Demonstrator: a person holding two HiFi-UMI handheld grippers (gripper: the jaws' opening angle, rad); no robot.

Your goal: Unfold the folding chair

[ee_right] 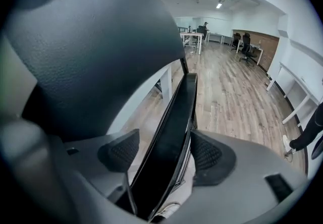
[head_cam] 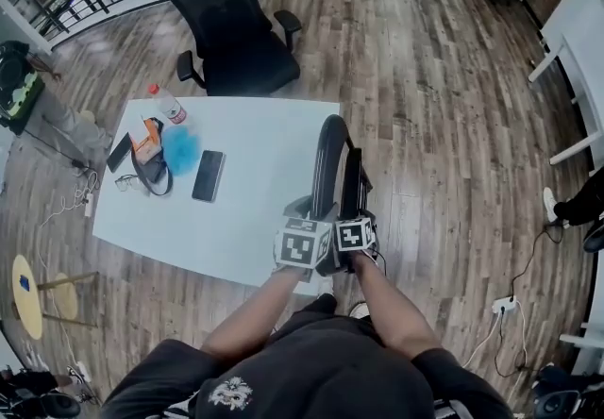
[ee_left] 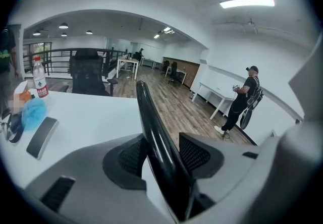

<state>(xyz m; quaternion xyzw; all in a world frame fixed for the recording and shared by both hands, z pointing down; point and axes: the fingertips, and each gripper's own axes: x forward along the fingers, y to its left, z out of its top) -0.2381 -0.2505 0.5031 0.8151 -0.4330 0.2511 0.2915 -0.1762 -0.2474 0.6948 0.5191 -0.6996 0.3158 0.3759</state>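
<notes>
No text, number or brand can be read. The bottle (head_cam: 167, 106) at ten o'clock on the surface (head_cam: 255, 219) wears a red label whose print is too small to make out. The left cube (head_cam: 303, 243) and right cube (head_cam: 355, 235) at five o'clock bear only black-and-white square markers. The white emblem (head_cam: 230, 393) on the shirt (head_cam: 321, 375) is illegible.

Looking along the right tool (ee_right: 164, 153), jaws apart, astride the thin black panel of the folding chair (ee_right: 176, 117); clear gap at one pad, the other just beside the panel. Upper left filled by a dark, grained padded surface (ee_right: 96, 51). Behind, a white tabletop (ee_right: 144, 97) edge and wooden floor (ee_right: 227, 97).
</notes>
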